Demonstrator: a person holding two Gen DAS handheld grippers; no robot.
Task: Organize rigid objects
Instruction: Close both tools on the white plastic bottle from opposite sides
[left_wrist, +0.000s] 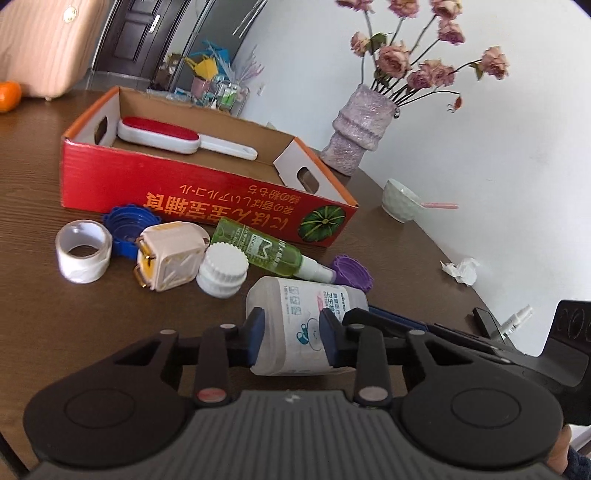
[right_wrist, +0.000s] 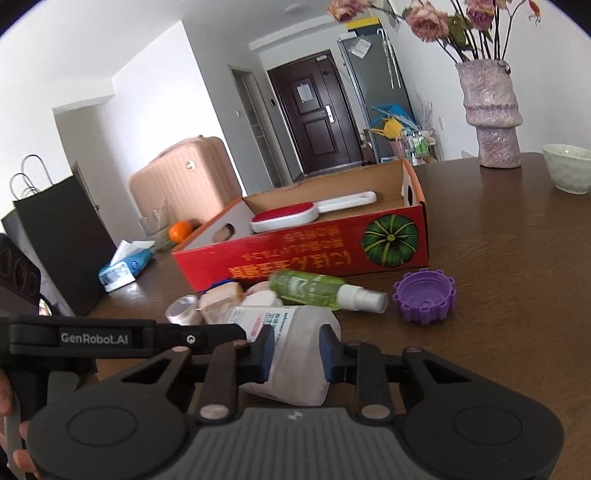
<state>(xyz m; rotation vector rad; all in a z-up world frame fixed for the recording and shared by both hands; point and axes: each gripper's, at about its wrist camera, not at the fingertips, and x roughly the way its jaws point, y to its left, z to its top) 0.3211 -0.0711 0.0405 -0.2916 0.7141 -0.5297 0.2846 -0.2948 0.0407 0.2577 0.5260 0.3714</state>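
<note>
A translucent white plastic container (left_wrist: 295, 325) with a printed label lies on its side on the brown table. My left gripper (left_wrist: 291, 336) is shut on one end of it. My right gripper (right_wrist: 297, 350) is shut on the other end of the same container (right_wrist: 291, 332). Beyond it lie a green spray bottle (left_wrist: 266, 247), a purple cap (left_wrist: 351, 273), a white ribbed jar (left_wrist: 221, 271), a beige square case (left_wrist: 170, 254), a tape roll (left_wrist: 83, 251) and a blue cap (left_wrist: 127, 227). A red cardboard box (left_wrist: 207, 195) holds a red-and-white lint brush (left_wrist: 162, 138).
A purple vase of dried roses (left_wrist: 360, 129) and a pale bowl (left_wrist: 400, 201) stand at the back right. A crumpled tissue (left_wrist: 461, 267) lies near the table edge. An orange (left_wrist: 9, 96), a tissue pack (right_wrist: 123, 267) and a black bag (right_wrist: 62, 236) are to the left.
</note>
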